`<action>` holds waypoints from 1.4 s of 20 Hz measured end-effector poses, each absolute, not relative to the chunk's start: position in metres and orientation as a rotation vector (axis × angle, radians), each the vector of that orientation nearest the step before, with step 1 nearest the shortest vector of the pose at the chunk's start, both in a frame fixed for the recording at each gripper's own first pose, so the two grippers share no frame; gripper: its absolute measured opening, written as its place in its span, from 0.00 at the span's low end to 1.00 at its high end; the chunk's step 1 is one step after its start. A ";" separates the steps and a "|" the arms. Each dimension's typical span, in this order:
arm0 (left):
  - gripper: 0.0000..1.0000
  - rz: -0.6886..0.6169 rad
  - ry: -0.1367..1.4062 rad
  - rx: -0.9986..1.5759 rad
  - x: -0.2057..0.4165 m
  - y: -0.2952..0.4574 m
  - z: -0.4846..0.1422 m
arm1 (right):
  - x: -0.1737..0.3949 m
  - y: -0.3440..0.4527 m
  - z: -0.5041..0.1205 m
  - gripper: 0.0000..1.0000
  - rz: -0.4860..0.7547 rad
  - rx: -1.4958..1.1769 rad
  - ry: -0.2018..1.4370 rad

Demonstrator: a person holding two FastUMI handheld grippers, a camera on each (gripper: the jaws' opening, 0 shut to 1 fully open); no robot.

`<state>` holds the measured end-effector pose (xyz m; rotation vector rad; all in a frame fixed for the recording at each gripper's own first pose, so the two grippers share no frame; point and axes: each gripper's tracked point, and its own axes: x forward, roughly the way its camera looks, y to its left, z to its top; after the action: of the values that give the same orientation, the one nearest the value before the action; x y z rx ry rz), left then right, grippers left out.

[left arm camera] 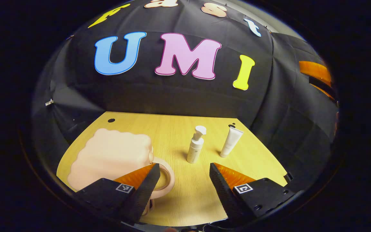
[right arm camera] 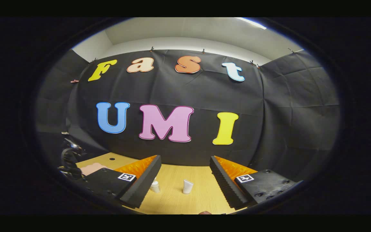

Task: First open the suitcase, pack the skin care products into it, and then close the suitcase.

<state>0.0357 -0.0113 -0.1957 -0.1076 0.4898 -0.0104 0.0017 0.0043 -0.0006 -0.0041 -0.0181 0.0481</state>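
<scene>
The pale pink, scallop-edged hard-shell suitcase [left arm camera: 111, 158] lies closed at the wooden surface's [left arm camera: 179, 199] left edge, its ring handle beside the left tool [left arm camera: 183, 172], whose fingers are spread and empty. A white pump bottle [left arm camera: 195, 145] and a white squeeze tube [left arm camera: 231, 141] stand apart near the far edge, bare wood around them. The right tool [right arm camera: 185, 164] hangs above the surface, spread, empty.

On table [left arm camera: 179, 199]: suitcase [left arm camera: 111, 158] at left, pump bottle [left arm camera: 195, 145] right of it, tube [left arm camera: 231, 141] farther right.
</scene>
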 end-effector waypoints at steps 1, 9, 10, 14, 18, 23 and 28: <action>0.98 0.006 0.521 -0.102 0.043 -0.009 -0.207 | 0.003 0.002 -0.003 0.96 0.049 -0.013 -0.020; 0.97 0.108 0.783 -0.084 0.101 -0.001 -0.302 | 0.053 -0.031 -0.074 0.96 0.085 -0.046 0.096; 0.93 0.099 0.811 -0.081 0.105 -0.003 -0.309 | 0.061 -0.033 -0.079 0.96 0.093 -0.029 0.109; 0.68 0.151 0.945 -0.120 0.103 0.007 -0.342 | 0.098 -0.047 -0.103 0.96 0.118 0.009 0.163; 0.17 0.121 0.931 -0.108 0.105 0.008 -0.329 | 0.120 -0.050 -0.128 0.97 0.153 0.051 0.230; 0.13 0.090 0.936 -0.203 0.104 0.011 -0.282 | 0.128 -0.042 -0.134 0.97 0.172 0.064 0.244; 0.13 0.019 0.875 -0.221 0.099 0.043 -0.196 | 0.125 -0.028 -0.125 0.96 0.149 0.073 0.223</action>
<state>0.0987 0.0429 -0.1963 -0.2207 0.8746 0.0192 0.1251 -0.0281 -0.1245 0.0731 0.2233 0.1487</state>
